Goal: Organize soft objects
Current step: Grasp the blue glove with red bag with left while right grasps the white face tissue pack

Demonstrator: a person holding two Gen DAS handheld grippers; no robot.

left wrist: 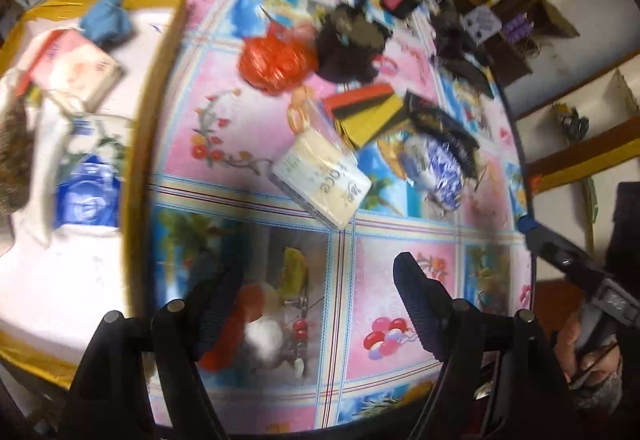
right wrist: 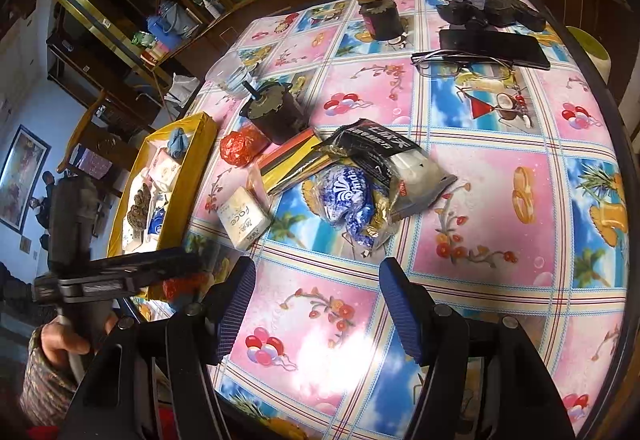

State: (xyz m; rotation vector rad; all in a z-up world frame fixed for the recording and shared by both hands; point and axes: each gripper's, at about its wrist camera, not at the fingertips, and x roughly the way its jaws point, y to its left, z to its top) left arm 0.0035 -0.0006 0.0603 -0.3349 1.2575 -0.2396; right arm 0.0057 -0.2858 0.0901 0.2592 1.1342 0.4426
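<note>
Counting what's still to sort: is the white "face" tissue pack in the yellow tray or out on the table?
Out. The tissue pack lies on the tablecloth, beside the yellow tray.

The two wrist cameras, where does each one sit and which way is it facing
Left wrist: on the left gripper, angled down at the table's left part and the yellow tray; its open fingers and the other hand show.
Right wrist: on the right gripper, angled down across the table toward the glasses; its open fingers show.
Shared: the tissue pack, the orange bag and the tray.
</note>
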